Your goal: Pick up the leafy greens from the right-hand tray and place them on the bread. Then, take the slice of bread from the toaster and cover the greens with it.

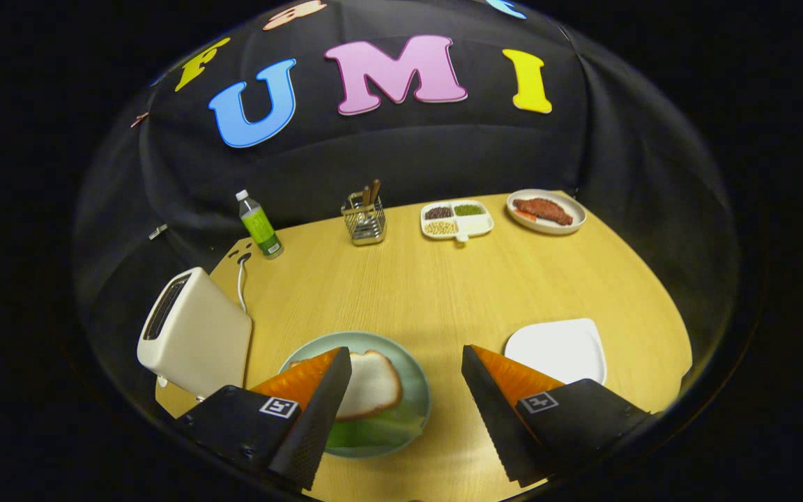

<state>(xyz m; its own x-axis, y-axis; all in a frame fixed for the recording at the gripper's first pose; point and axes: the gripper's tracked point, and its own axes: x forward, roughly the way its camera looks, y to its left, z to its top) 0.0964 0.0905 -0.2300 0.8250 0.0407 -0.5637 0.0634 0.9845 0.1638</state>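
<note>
A pale green plate lies on the wooden table just ahead of my fingers, partly behind the left finger. On it a slice of bread rests on top of leafy greens, whose green edge sticks out on the near side. My gripper hovers open above the plate's right rim, with nothing between the fingers. The white toaster stands left of the plate, and its slot looks dark. Beyond the right finger lies the white right-hand tray, showing only its plain surface.
At the table's far side stand a green-labelled bottle, a wire utensil holder, a divided dish of grains and a plate of meat. The toaster's cord runs back toward the bottle.
</note>
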